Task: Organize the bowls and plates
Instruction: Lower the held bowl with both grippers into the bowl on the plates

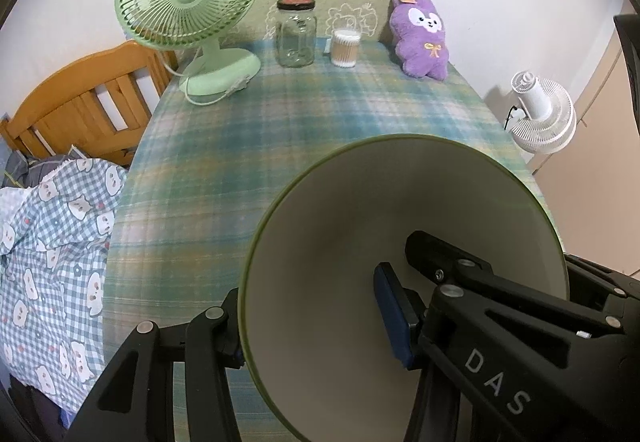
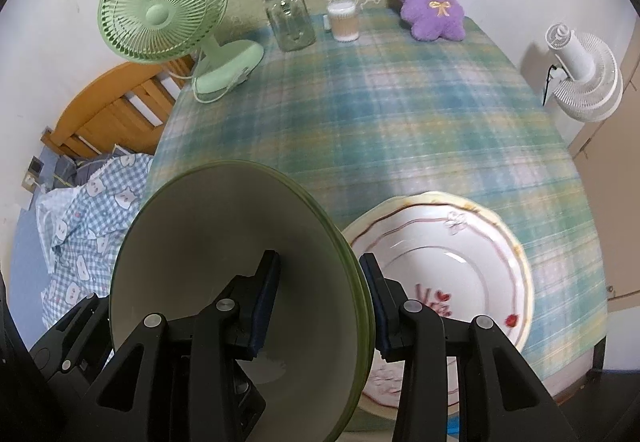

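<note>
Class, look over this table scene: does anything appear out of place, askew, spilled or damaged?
Nothing is spilled or broken. The one odd sight is the green-rimmed bowl: it is tilted steeply, gripped by the rim by both the left tool and the right tool. The patterned plate lies flat on the tablecloth.

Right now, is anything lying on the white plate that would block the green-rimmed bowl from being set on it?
Nothing visible does. The green-rimmed bowl, clamped by both grippers, hangs beside the white plate, whose visible face is bare; the bowl hides its near-left part.
</note>
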